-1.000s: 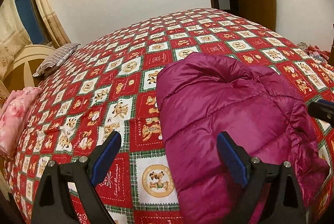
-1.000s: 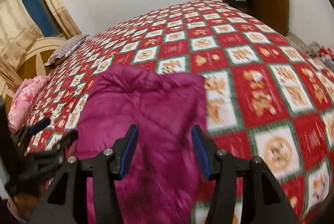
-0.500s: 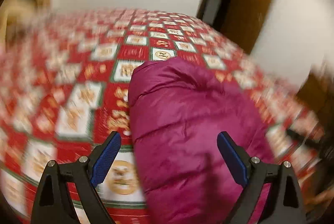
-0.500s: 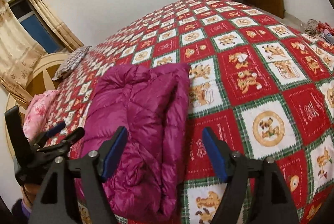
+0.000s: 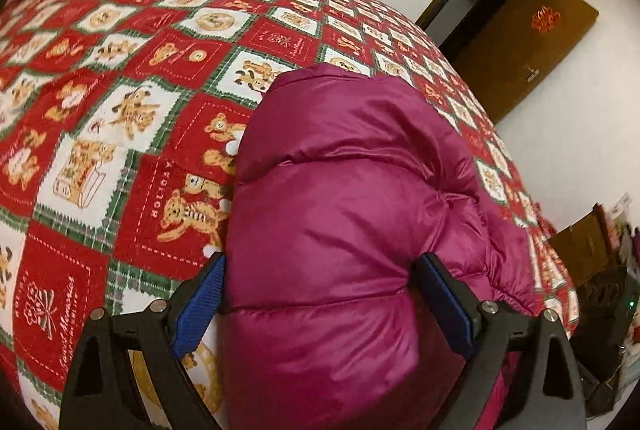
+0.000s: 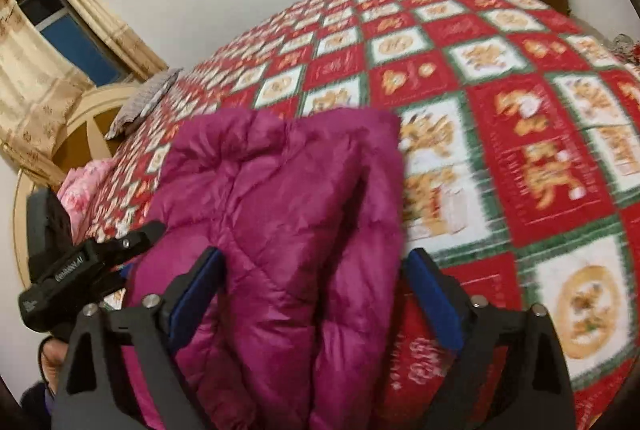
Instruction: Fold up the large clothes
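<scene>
A magenta puffer jacket point(image 5: 352, 213) lies folded into a thick bundle on the bed, near its front edge. My left gripper point(image 5: 320, 294) is open, its blue-padded fingers standing either side of the bundle's near end without squeezing it. My right gripper point(image 6: 316, 290) is open too, its fingers straddling the jacket point(image 6: 280, 213) at its right side. The left gripper point(image 6: 80, 270) also shows in the right wrist view, at the jacket's left edge.
The bed carries a red, white and green teddy-bear quilt point(image 5: 120, 69). A striped pillow point(image 6: 148, 97) and pink bedding point(image 6: 88, 181) lie by the headboard. A brown door point(image 5: 520, 45) stands open past the bed. Clutter sits on the floor at the right point(image 5: 608, 270).
Both grippers have come lower and closer to the jacket and now straddle its near end. The left view has swung toward the door. Both stay open.
</scene>
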Available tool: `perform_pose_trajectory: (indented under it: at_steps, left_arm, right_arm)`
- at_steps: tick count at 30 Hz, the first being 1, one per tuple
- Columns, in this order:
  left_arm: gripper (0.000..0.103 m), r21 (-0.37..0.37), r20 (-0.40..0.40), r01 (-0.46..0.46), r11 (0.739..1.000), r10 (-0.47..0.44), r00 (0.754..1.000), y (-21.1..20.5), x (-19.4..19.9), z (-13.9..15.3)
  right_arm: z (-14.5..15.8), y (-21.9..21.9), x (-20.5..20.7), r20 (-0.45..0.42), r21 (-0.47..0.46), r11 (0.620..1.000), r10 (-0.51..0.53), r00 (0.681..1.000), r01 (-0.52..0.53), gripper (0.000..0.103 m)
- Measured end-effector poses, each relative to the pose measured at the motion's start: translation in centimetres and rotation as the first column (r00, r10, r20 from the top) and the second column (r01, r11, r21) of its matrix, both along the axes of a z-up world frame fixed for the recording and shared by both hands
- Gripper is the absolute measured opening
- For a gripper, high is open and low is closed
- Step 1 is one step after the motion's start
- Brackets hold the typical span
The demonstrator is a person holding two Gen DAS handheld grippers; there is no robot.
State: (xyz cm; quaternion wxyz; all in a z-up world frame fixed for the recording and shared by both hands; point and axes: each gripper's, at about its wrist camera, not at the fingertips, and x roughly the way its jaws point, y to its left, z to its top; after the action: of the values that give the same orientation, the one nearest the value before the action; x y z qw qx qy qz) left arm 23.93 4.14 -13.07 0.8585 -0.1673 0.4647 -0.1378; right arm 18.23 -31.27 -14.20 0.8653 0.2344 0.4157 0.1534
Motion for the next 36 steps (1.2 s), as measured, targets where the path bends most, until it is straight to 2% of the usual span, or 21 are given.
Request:
perform_pose_trajectory:
  at_steps: [6, 16, 21, 25, 27, 29, 30, 33, 36]
  left_arm:
    - [0.094, 0.007, -0.002, 0.005, 1.0, -0.005, 1.0, 0.3, 0.0, -0.4]
    - [0.094, -0.002, -0.028, 0.012, 1.0, -0.012, 1.0, 0.3, 0.4, -1.2]
    - [0.094, -0.01, -0.033, 0.015, 1.0, -0.015, 0.999, 0.3, 0.4, -1.3]
    - [0.094, -0.122, 0.037, 0.051, 0.991, -0.047, 0.998, 1.5, -0.5, -0.4]
    - [0.094, -0.224, 0.055, 0.056, 0.973, -0.045, 0.997, 2.6, -0.6, -0.6]
    - [0.094, -0.33, 0.064, 0.056, 0.942, -0.036, 0.997, 3.8, -0.7, -1.0]
    - [0.094, -0.36, 0.071, 0.058, 0.931, -0.035, 0.997, 4.1, -0.7, -1.1]
    - [0.094, -0.389, 0.081, 0.061, 0.919, -0.032, 0.996, 4.3, -0.8, -1.2]
    - [0.094, -0.377, 0.095, 0.067, 0.924, -0.034, 0.995, 4.3, -0.9, -1.3]
  right_arm:
    - [-1.3, -0.3, -0.3, -0.012, 0.047, 0.999, 0.009, 1.0, -0.009, 0.092]
    - [-1.2, 0.2, 0.1, -0.004, 0.007, 1.0, 0.024, 1.0, -0.024, 0.093]
    - [-1.3, 1.1, 0.4, 0.002, -0.024, 0.999, 0.023, 1.0, -0.023, 0.096]
    - [-1.1, 1.9, 0.3, 0.016, -0.072, 0.997, 0.033, 0.999, -0.032, 0.096]
    - [-1.2, 1.7, 0.3, 0.019, -0.064, 0.997, 0.036, 0.999, -0.035, 0.096]
    - [-1.4, 1.5, 0.3, 0.025, -0.053, 0.998, 0.035, 0.999, -0.034, 0.096]
    - [-1.4, 1.5, 0.3, 0.028, -0.051, 0.998, 0.035, 0.999, -0.033, 0.096]
    - [-1.5, 1.3, 0.1, 0.042, -0.036, 0.999, 0.032, 0.999, -0.03, 0.096]
    - [-1.6, 1.2, -0.1, 0.047, -0.024, 0.999, 0.036, 0.998, -0.035, 0.097]
